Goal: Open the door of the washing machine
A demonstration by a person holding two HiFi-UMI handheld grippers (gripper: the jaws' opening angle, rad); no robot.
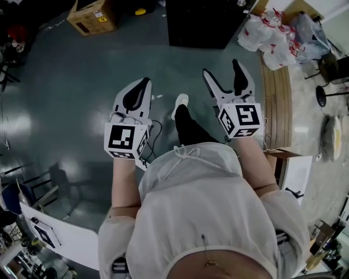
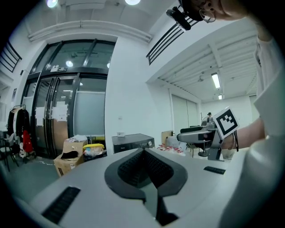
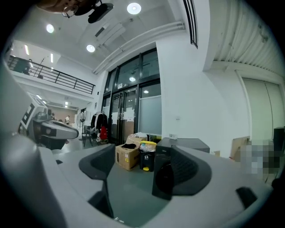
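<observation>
Head view: the left gripper (image 1: 143, 86) and right gripper (image 1: 222, 70) are held out side by side over the grey floor (image 1: 65, 92). The dark washing machine (image 1: 204, 24) stands well ahead of them, with a cardboard box (image 1: 92, 16) to its left.

Left gripper view: its fingers (image 2: 131, 167) are pressed together with nothing between them, and the washing machine is straight beyond.

Right gripper view: its fingers (image 3: 189, 169) stand wide apart and empty. The box and a yellow-lidded bin (image 3: 147, 158) show in the gap, and the washing machine is partly behind the right-hand finger.

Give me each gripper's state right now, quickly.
Left gripper: closed, jaws together, holding nothing.
Right gripper: open, jaws wide apart, holding nothing.
</observation>
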